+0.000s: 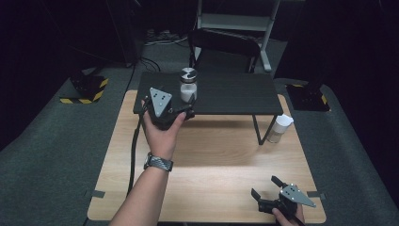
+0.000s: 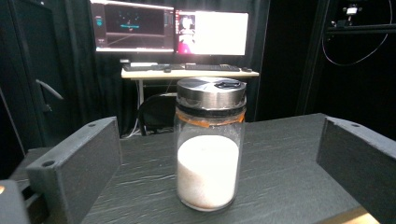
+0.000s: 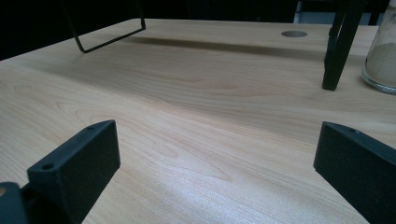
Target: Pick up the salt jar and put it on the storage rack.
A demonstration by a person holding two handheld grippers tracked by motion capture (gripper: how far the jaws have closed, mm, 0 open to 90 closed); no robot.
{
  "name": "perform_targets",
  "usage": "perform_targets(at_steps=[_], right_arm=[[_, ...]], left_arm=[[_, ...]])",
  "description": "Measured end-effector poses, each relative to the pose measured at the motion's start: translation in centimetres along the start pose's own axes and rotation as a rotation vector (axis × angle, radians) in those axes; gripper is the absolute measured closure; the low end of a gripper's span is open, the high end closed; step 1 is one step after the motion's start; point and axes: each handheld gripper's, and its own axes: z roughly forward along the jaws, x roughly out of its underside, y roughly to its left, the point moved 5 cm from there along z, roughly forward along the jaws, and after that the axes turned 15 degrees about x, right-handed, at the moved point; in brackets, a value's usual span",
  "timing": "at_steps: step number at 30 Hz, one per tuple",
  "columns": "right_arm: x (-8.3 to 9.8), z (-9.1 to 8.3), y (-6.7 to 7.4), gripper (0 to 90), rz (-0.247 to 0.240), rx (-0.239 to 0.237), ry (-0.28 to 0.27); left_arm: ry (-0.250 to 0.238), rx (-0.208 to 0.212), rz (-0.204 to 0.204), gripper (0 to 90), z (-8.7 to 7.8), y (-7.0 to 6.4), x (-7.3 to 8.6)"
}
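Note:
A glass shaker jar (image 1: 188,85) with a metal lid and white powder inside stands upright on the black raised shelf (image 1: 235,94). My left gripper (image 1: 186,112) is at the shelf's front left edge, just in front of the jar. In the left gripper view the jar (image 2: 210,144) stands between the wide-apart jaws, a little beyond them and untouched. My right gripper (image 1: 267,187) rests open near the table's front right corner, jaws apart over bare wood (image 3: 196,140). A second jar (image 1: 280,128) with a white lid stands on the table by the shelf's right leg.
The black shelf stands on thin legs (image 3: 337,46) over the back half of the wooden table (image 1: 211,174). The second jar (image 3: 383,56) is at the right edge of the right gripper view. A black chair (image 1: 223,49) stands behind the table. Monitors (image 2: 173,30) sit far behind.

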Motion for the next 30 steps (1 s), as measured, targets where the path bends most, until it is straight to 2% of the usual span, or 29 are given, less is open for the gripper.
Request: perform_targets(at_steps=[5, 14, 19, 30], right_arm=[[-0.1, -0.1, 0.1, 0.4, -0.008, 0.001, 0.004], [-0.1, -0.1, 0.3, 0.4, -0.012, 0.004, 0.006], [-0.1, -0.1, 0.3, 0.4, -0.011, 0.005, 0.006], [0.0, -0.1, 0.2, 0.4, -0.011, 0.005, 0.004]], left_arm=[[-0.012, 0.004, -0.016, 0.5, -1.7, 0.4, 0.1], [-0.019, 0.007, 0.018, 0.5, -4.7, 0.5, 0.9], [-0.008, 0.002, 0.031, 0.5, -6.2, 0.3, 2.2], [-0.008, 0.002, 0.009, 0.5, -9.3, -0.1, 5.3]])
